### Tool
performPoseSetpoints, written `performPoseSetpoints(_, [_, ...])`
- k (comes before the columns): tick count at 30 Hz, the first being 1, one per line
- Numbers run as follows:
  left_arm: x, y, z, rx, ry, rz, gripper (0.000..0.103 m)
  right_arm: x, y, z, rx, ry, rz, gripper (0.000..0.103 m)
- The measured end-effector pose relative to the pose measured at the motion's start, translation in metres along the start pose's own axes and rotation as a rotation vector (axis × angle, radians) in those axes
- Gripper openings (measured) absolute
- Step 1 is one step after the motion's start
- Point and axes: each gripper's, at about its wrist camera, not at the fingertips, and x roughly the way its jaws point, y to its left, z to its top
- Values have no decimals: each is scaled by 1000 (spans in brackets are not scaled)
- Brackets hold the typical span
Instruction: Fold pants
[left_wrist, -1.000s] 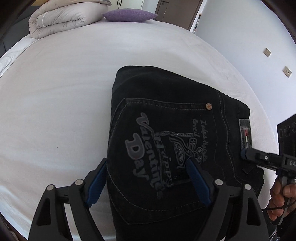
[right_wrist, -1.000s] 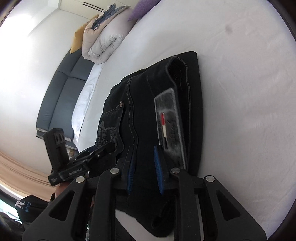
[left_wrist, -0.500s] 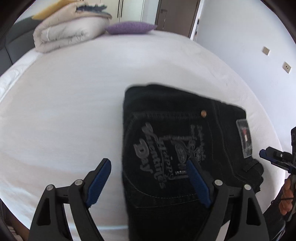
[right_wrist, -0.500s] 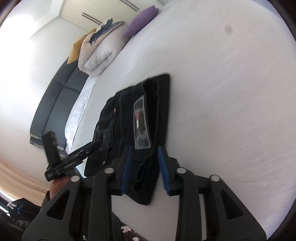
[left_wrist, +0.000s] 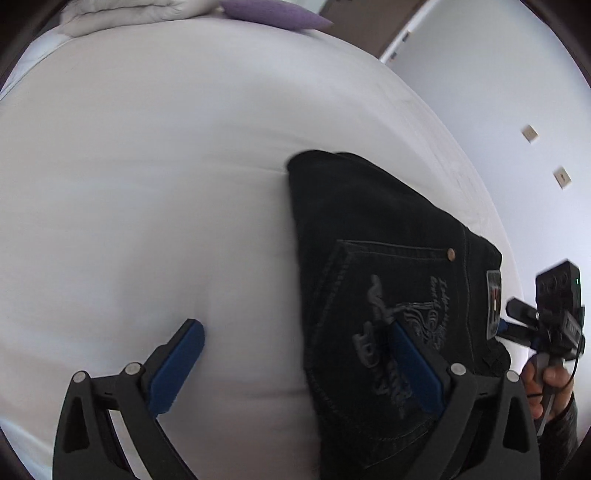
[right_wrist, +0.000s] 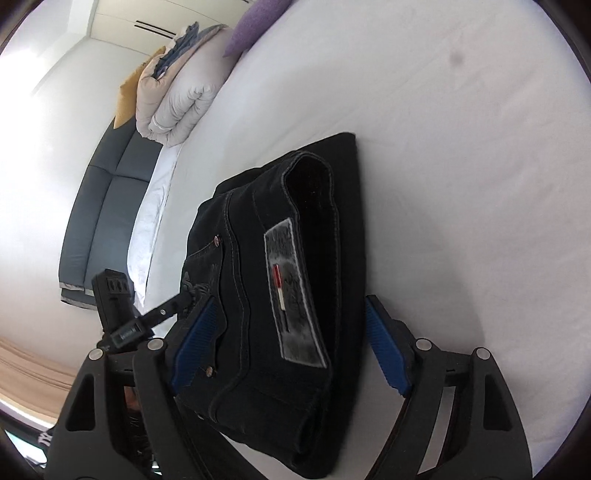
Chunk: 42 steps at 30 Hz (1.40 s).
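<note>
Pants (left_wrist: 388, 280) folded | L tool (left_wrist: 295, 358) wide apart | R tool (right_wrist: 291, 347) spread; waist label (right_wrist: 293, 291) R-view clearer

Black pants (left_wrist: 373, 236), grey script print on back pocket, copper rivet (left_wrist: 451, 253), grey waistband patch (right_wrist: 295, 291) with red-white stripe. White bedsheet (left_wrist: 147, 184). Purple pillow (left_wrist: 273, 13). Beige-white folded duvet (right_wrist: 181, 107). Blue pads on black left gripper (left_wrist: 295, 363) and right gripper (right_wrist: 291, 345).

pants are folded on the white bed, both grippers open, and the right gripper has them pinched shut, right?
Not quite. The right wrist view shows the right gripper open, its blue pads spread to either side of the folded pants, not pinched. The rest holds: the pants lie on the white bed, and the left gripper is open.
</note>
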Motion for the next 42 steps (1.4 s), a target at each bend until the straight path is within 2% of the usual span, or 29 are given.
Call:
performPoseSetpoints(1, [4, -5, 2, 11, 16, -13, 97, 7, 0, 4, 1, 11, 6, 70])
performPoseSetpoints(2, [7, -11, 4, 25, 27, -23, 89, 12, 0, 5, 1, 19, 9, 65])
performPoseSetpoints(3, [10, -19, 6, 38, 39, -35, 76, 18, -1, 9, 11, 27, 9, 50])
performPoseSetpoints(4, [11, -24, 7, 43, 51, -52, 68, 22, -3, 11, 19, 31, 0, 35])
performPoseSetpoints(5, [15, -28, 10, 42, 65, -76, 61, 26, -5, 12, 25, 36, -10, 33])
performPoseSetpoints(7, [19, -36, 12, 46, 73, -53, 58, 31, -2, 12, 7, 28, -23, 29])
performPoseSetpoints(10, [15, -37, 13, 16, 56, -58, 45, 29, 9, 11, -46, 3, -47, 21])
performPoseSetpoints(12, [10, -41, 16, 12, 35, -61, 31, 24, 20, 13, -89, -15, -57, 18])
performPoseSetpoints(15, [-3, -57, 23, 34, 2, -56, 22, 7, 39, 17, -156, -42, -55, 17])
performPoseSetpoints(17, [-11, -65, 31, 40, -28, -75, 20, -6, 53, 26, -191, -75, -45, 17])
performPoseSetpoints(20, [-23, -82, 55, 68, -81, -100, 20, -29, 58, 47, -201, -115, -24, 17])
performPoseSetpoints(23, [-17, -104, 84, 113, -99, -113, 20, -46, 50, 81, -190, -148, -23, 17])
performPoseSetpoints(27, [21, -117, 114, 119, -73, -149, 20, -55, 23, 124, -153, -165, -26, 17])
performPoseSetpoints(29, [45, -117, 117, 112, -40, -146, 21, -49, -4, 143, -111, -139, -29, 17])
performPoseSetpoints(31, [66, -109, 118, 118, -24, -110, 29, -41, -31, 154, -89, -113, -65, 22])
performPoseSetpoints(33, [81, -109, 112, 110, -26, -79, 43, -30, -58, 156, -43, -84, -77, 24])
performPoseSetpoints(35, [84, -105, 107, 102, -38, -62, 54, -32, -70, 151, -28, -115, -2, 25])
performPoseSetpoints(36, [83, -102, 104, 93, -49, -57, 59, -34, -70, 148, -31, -127, 7, 26])
performPoseSetpoints(38, [76, -101, 95, 88, -69, -48, 62, -42, -70, 142, -39, -144, -3, 32])
performPoseSetpoints(40, [57, -103, 86, 100, -131, 4, 62, -61, -72, 134, -32, -182, -32, 49])
performPoseSetpoints(42, [26, -114, 75, 139, -239, 33, 65, -86, -68, 124, -41, -253, -105, 57])
